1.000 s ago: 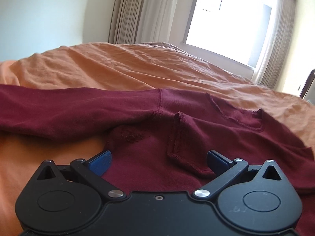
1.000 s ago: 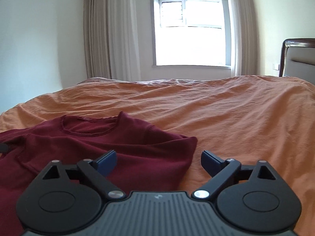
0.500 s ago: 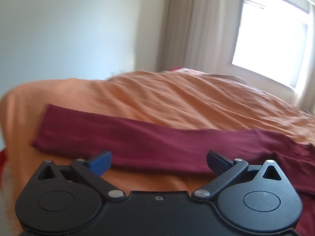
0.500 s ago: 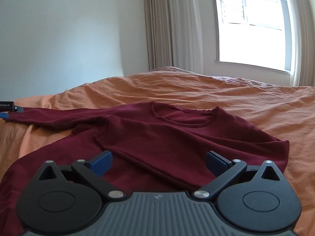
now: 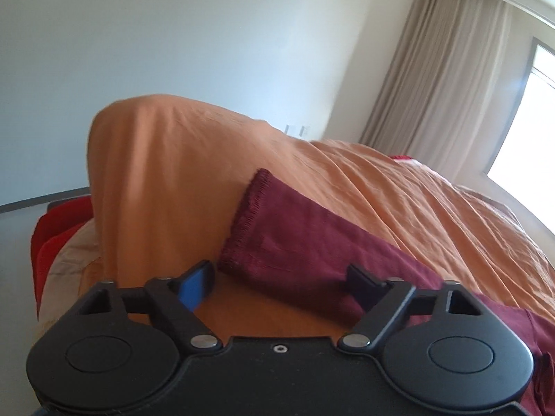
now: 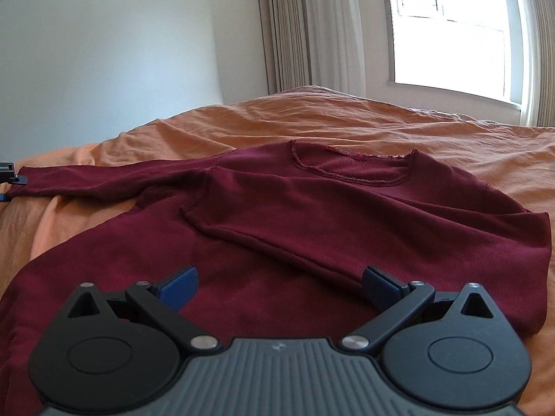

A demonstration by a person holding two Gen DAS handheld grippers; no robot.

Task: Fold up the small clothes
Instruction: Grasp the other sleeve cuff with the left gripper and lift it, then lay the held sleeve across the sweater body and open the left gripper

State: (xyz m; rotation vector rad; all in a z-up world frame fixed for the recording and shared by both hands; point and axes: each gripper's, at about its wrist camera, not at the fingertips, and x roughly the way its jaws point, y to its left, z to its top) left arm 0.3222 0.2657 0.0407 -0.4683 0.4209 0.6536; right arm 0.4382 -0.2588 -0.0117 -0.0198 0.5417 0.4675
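Note:
A maroon long-sleeved sweater [image 6: 312, 208] lies flat on the orange bed cover [image 6: 347, 121], with one sleeve folded across its chest. The other sleeve [image 5: 295, 242] stretches out to the left, and its cuff ends near the bed's corner. My left gripper [image 5: 279, 286] straddles that sleeve just behind the cuff. Its jaws are closing with the cloth between them, and the blue pads do not press it. In the right wrist view the left gripper [image 6: 10, 182] shows at the far left, by the cuff. My right gripper [image 6: 281, 286] hovers open over the sweater's lower body, holding nothing.
The bed cover [image 5: 381, 190] drops off at a corner to the left. Red fabric [image 5: 52, 242] lies below that edge. A bright window [image 6: 451, 34] and grey curtains [image 6: 312, 34] stand behind the bed, with a plain wall to the left.
My left gripper has travelled left along the outstretched sleeve, from the sweater's body to the cuff, and its jaws have narrowed. The right gripper has swung left over the sweater's body.

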